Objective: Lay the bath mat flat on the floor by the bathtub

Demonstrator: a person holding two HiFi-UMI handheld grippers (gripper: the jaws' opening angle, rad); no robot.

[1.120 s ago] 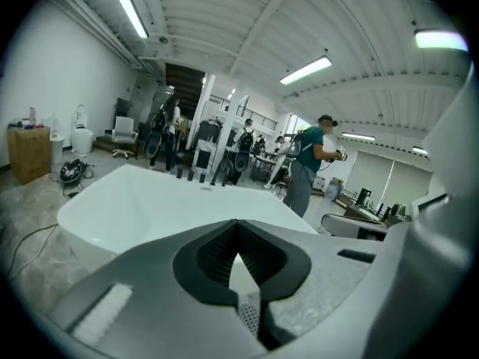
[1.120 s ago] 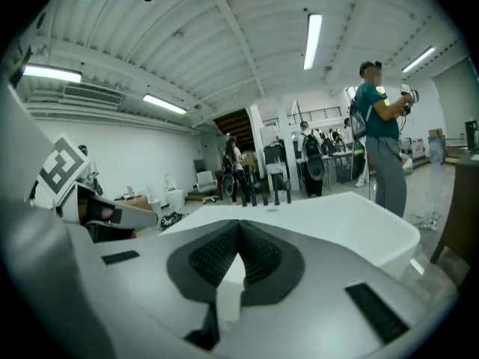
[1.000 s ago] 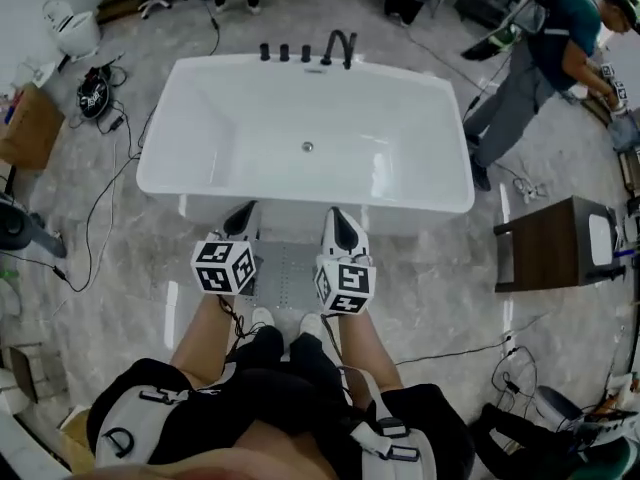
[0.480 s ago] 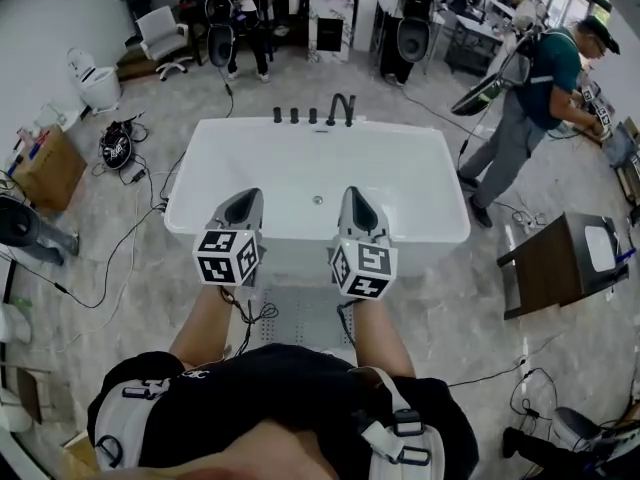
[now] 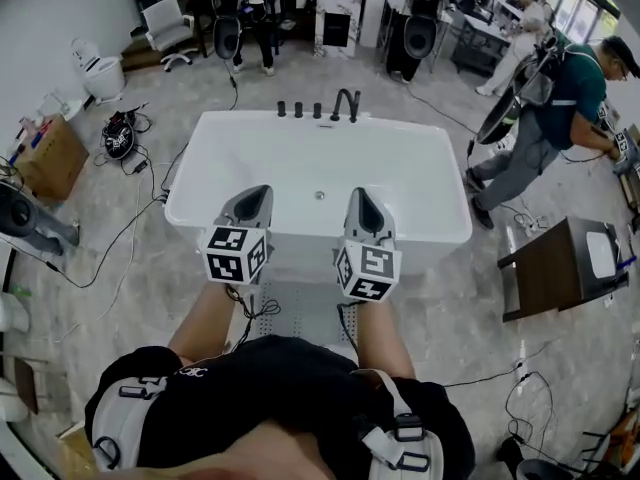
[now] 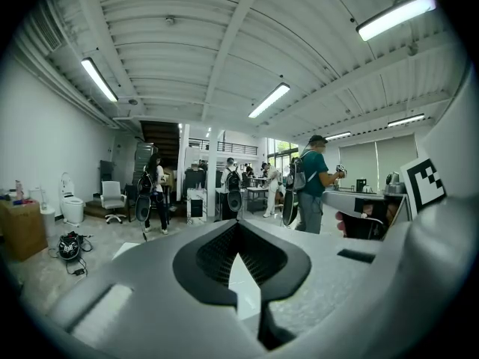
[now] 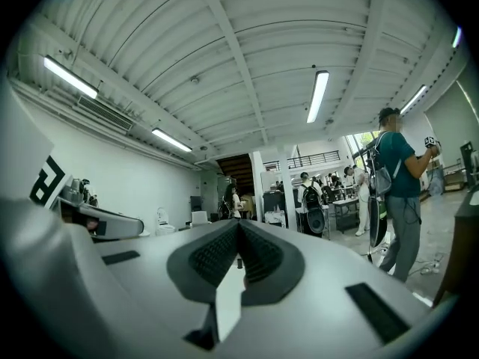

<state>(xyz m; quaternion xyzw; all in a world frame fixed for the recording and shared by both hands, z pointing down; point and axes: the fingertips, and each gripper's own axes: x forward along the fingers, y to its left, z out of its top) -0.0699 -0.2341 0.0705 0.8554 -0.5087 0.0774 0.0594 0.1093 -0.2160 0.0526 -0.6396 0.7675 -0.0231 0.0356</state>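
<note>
The grey bath mat (image 5: 303,313) lies flat on the floor against the front of the white bathtub (image 5: 440,230); my arms and body hide part of it. Both grippers are held up side by side over the tub's front rim, well above the mat. The left gripper (image 5: 255,196) is shut, its jaws meeting at the tip with nothing between them (image 6: 238,226). The right gripper (image 5: 360,199) is likewise shut and holds nothing (image 7: 239,226). Both gripper views look out level across the room, not at the mat.
A black faucet (image 5: 345,103) stands at the tub's far rim. A dark wooden side table (image 5: 560,258) is on the right, with a person (image 5: 555,118) beyond it. Cables (image 5: 110,258) trail over the floor on the left, near a cardboard box (image 5: 45,153) and a toilet (image 5: 100,73).
I have risen from a crouch. Both grippers lifted from just above the mat to the level of the tub's rim, shut throughout. The mat stays on the floor.
</note>
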